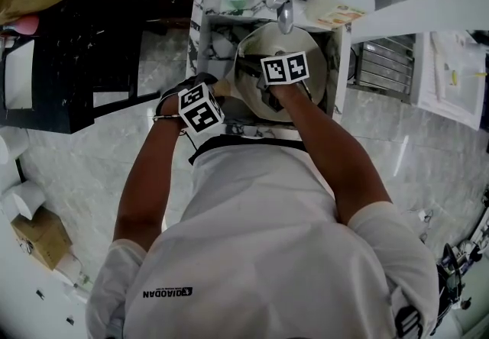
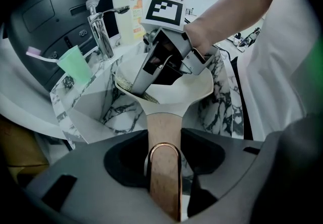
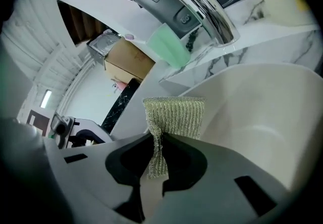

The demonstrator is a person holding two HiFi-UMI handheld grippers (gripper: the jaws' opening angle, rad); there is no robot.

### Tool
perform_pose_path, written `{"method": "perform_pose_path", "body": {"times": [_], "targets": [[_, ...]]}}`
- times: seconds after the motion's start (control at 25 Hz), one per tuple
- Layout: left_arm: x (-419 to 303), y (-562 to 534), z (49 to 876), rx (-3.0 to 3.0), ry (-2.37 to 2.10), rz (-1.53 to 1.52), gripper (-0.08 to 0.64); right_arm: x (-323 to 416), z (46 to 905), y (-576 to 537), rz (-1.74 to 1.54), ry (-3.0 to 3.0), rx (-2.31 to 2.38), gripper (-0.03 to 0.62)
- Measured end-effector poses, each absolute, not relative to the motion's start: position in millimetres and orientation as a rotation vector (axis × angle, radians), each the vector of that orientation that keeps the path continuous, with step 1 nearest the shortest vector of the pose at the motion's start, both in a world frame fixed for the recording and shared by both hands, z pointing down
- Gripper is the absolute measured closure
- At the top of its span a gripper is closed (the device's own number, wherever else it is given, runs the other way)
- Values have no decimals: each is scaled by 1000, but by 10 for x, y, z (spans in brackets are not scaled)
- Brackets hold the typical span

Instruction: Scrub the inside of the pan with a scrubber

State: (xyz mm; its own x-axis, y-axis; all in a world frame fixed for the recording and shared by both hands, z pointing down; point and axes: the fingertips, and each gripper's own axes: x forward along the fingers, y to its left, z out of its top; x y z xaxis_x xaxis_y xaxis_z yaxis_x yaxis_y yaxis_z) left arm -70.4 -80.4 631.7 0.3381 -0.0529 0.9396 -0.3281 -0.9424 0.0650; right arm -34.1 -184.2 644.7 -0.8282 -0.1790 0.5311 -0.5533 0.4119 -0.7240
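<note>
1. The left claw (image 2: 164,160) clamps the handle (image 2: 162,127); the pan (image 2: 194,89) lies straight ahead of it, over the sink (image 2: 96,117).
2. The right claw (image 3: 157,155) pinches the scrubber (image 3: 175,113), which juts ahead at the pan's inner wall.
3. Scrubbing seems under way; how much remains is unclear.

We counted one pan (image 2: 202,92), one scrubber (image 3: 174,114), one tap (image 2: 101,31), one green cup (image 2: 74,62), one bottle (image 1: 344,3), one sink (image 2: 111,112) and two grippers, left gripper (image 2: 164,160) and right gripper (image 3: 157,142).
</note>
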Motion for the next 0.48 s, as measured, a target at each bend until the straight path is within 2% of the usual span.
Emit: {"method": "perform_pose_path", "body": {"times": [0.48], "targets": [[-727,-780,6363,2350,-331,1648,354,-370,6474,-1265,1601,-2138,388,517]]}}
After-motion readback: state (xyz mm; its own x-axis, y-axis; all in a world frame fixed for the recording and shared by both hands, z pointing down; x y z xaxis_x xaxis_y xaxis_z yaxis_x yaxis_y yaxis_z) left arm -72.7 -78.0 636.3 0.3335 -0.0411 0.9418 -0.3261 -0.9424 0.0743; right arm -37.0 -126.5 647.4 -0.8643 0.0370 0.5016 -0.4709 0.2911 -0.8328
